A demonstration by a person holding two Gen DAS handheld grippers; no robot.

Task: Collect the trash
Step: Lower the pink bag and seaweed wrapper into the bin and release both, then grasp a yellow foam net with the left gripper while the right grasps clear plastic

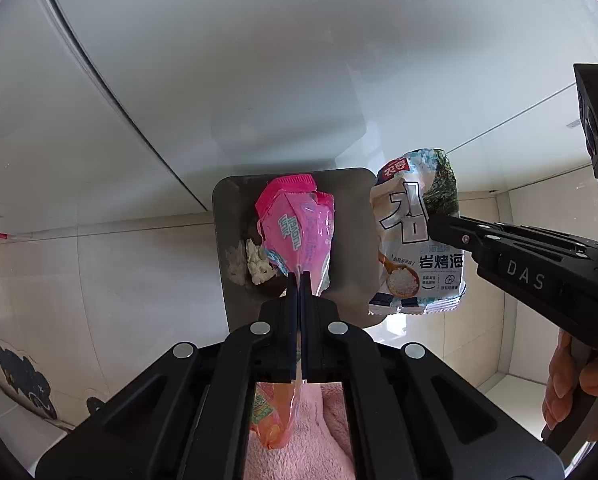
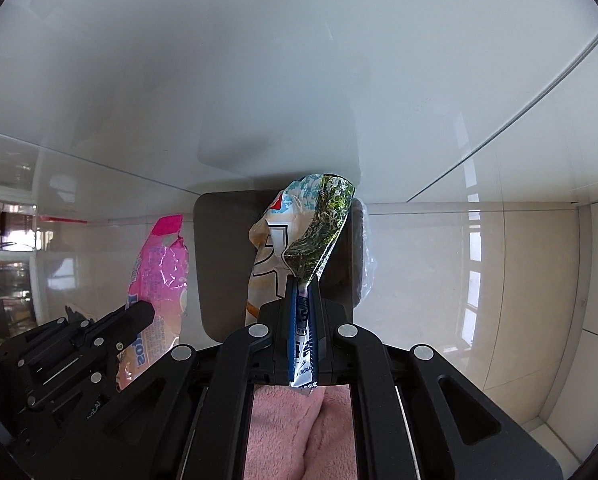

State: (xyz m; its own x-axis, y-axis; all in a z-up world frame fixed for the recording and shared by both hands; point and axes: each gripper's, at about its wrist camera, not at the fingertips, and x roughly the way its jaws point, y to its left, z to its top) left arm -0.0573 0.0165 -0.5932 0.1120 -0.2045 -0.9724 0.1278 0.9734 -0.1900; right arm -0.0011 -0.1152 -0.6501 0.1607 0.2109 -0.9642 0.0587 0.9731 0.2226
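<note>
1. Left gripper (image 1: 299, 280): black, two-fingered, pointing steeply down; jaws pressed together, pinching the pink snack wrapper (image 1: 295, 224). In the right wrist view it enters from the lower left (image 2: 145, 312).
2. Pink snack wrapper: crinkled glossy film, magenta sealed edge at the far end, orange-printed end trailing back between the gripper's arms. It hangs over the open trash bin (image 1: 227, 208); in the right wrist view it shows left of the bin (image 2: 159, 264).
3. Right gripper (image 2: 303, 288): black, same build, lettered "DAS" on its side in the left wrist view (image 1: 439, 228); jaws pressed together, pinching the seaweed snack bag (image 2: 299, 236).
4. Seaweed snack bag: white and pale blue, dark green seaweed picture, large black-outlined characters, a printed spoon of rice near the bottom. In the left wrist view it hangs just beside the bin's right edge (image 1: 415, 236); in the right wrist view it lies over the bin's opening.
5. Trash bin: grey, rounded-rectangular rim (image 2: 203, 240), standing on pale floor tiles against a white wall. Crumpled white paper (image 1: 255, 268) lies inside.
6. Person's hand (image 1: 567, 392): wrapped round the right gripper's handle, at the right edge of the left wrist view.
7. Pink fleece sleeve (image 2: 295, 432): visible beneath each gripper.
</note>
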